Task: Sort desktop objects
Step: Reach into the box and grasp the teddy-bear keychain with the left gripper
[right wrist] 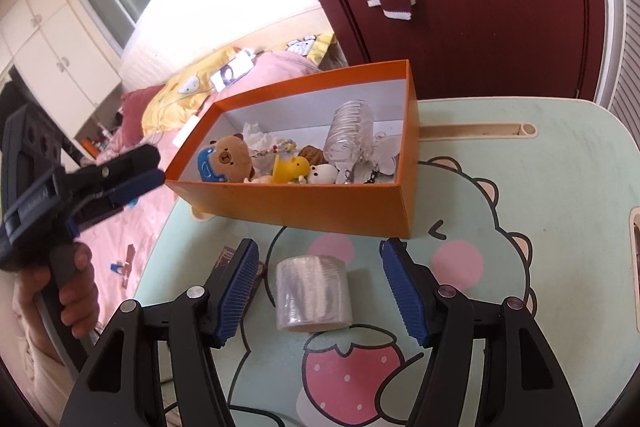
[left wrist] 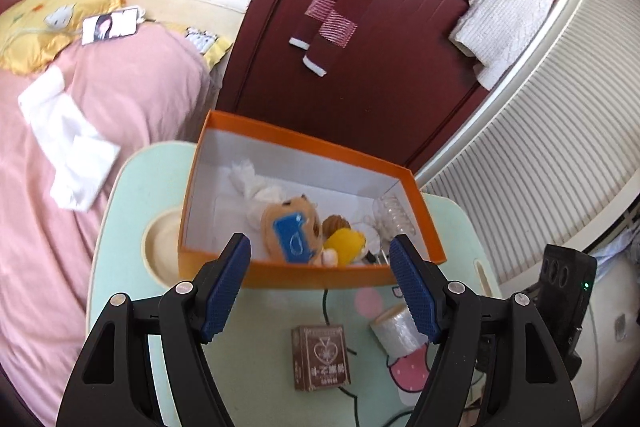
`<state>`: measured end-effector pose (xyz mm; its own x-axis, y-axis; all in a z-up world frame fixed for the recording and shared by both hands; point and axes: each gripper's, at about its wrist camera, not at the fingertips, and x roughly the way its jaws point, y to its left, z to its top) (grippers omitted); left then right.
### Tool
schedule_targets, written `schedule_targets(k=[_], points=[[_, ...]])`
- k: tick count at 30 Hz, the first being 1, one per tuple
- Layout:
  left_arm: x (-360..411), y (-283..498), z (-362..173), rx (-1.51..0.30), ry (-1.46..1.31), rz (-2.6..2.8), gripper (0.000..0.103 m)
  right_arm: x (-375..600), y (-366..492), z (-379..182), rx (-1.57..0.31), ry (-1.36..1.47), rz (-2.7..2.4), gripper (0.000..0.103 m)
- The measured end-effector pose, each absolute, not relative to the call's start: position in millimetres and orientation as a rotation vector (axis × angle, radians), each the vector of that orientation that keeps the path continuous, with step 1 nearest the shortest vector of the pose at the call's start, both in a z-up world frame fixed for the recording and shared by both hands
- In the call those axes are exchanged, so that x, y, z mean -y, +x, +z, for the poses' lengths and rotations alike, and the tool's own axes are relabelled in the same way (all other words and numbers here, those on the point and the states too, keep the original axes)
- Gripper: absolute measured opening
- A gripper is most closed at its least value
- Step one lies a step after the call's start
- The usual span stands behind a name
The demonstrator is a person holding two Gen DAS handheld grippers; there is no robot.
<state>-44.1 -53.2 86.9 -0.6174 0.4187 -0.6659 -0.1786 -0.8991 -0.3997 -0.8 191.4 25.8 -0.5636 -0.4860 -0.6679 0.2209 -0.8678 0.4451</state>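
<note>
**Both grippers empty above the bench, orange box already part filled**

The left gripper (left wrist: 320, 287) hangs with its jaws standing wide and nothing between them, over the near wall of the orange box (left wrist: 320, 277). The right gripper (right wrist: 320, 291) also stands wide, its blue pads either side of a clear tape roll (right wrist: 314, 293) that lies on its side on the bench (right wrist: 560, 187); the pads do not touch it.

The orange box sits on the mint-green bench, open at the top, white inside. In it lie a brown plush bear (right wrist: 230, 159) with a blue patch, a yellow duck toy (right wrist: 290, 169), a small brown piece (right wrist: 312, 154), a white round toy (right wrist: 324, 174), a crumpled white tissue (left wrist: 248, 179), a clear plastic bottle (right wrist: 350, 137) leaning on the right wall, and some clear trinkets with a beaded chain (right wrist: 280, 149).

On the bench outside the box are the tape roll and a small brown carton (left wrist: 322, 357), just to the left of the roll.

Only the left wrist view shows the carton's printed face whole, the round cup recess (left wrist: 162, 239) in the bench and the pink bed (left wrist: 100, 115) with white papers. Only the right wrist view shows the hand (right wrist: 76, 291) holding the left gripper's handle, the window and the strawberry print (right wrist: 352, 375) on the bench.
</note>
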Motion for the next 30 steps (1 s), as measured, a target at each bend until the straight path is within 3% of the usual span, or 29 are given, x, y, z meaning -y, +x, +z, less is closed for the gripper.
schedule_targets(k=[4,15,16,18,19,30], points=[[40,-64,88,0.33,-1.22,2.53,0.072,-195,0,22,0.466,1.185,-2.415,0.069],[10,-97,60,0.144,-1.453,2.448,0.072,-209,-1,11,0.549,1.209,-2.389,0.07],[5,-96,58,0.084,-1.456,2.446,0.07,-211,-2,10,0.56,1.212,-2.386,0.07],[2,-94,57,0.027,-1.443,2.461,0.057,-213,-3,8,0.58,1.216,-2.377,0.07],[3,-93,58,0.019,-1.438,2.485,0.044,-214,-4,8,0.588,1.219,-2.373,0.07],[29,-83,63,0.236,-1.387,2.488,0.042,-213,-10,33,0.519,1.129,-2.402,0.07]])
